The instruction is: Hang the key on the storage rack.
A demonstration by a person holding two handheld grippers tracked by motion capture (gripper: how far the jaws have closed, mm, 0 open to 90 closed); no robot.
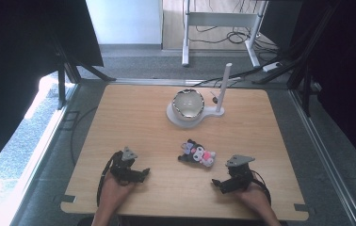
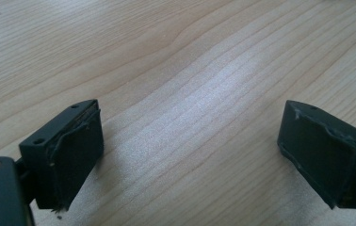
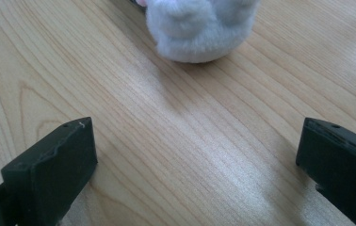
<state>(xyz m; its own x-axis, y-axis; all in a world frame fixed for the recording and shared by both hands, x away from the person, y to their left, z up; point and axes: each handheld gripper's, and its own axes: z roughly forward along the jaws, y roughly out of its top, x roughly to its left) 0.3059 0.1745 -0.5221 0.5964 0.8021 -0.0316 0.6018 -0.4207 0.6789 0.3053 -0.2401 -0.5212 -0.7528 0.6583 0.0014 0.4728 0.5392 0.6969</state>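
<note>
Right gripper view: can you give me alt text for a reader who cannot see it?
A white plush toy lies on the wooden table just ahead of the right gripper, whose two black jaws stand wide apart, nothing between them.

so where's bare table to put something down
Bare wood runs along the table's left side, from the bowl stand down to the left gripper. The far right corner is free too. It is tight between the plush toy and the right gripper.
</note>
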